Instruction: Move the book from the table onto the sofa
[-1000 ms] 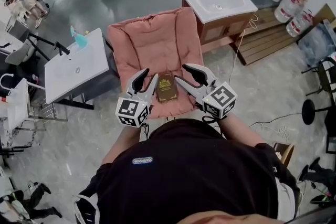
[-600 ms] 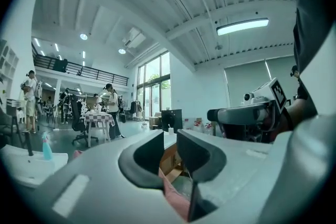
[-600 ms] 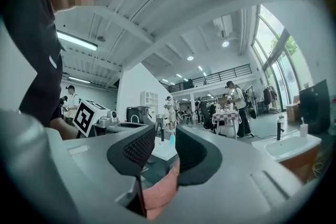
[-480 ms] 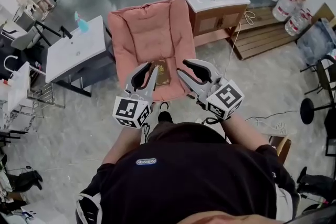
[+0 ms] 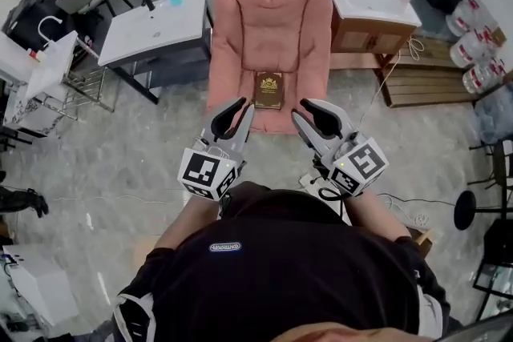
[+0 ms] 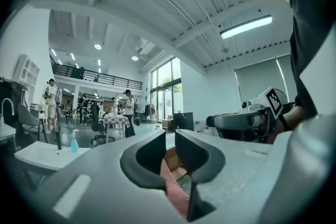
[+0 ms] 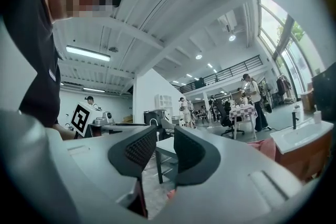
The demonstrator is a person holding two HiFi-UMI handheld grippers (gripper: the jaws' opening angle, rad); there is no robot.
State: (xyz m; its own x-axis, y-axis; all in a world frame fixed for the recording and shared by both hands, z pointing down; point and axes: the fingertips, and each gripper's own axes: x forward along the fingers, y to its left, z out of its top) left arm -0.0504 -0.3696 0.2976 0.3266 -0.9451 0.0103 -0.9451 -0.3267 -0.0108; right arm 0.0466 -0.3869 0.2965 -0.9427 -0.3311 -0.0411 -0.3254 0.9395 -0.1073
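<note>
The brown, gilt-stamped book point(image 5: 268, 90) lies on the pink cushioned sofa's point(image 5: 272, 20) seat. Short of the sofa, the left gripper point(image 5: 232, 112) and right gripper point(image 5: 309, 113) have empty, slightly parted fingers, the right's having just narrowed. Best to retreat without brushing the book.

dark brown book point(image 5: 268, 90) with gold emblem, closed, lying flat near front of pink sofa point(image 5: 272, 28) seat

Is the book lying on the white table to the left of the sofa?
No, the book lies flat on the seat cushion of the pink sofa, apart from the white table.
</note>
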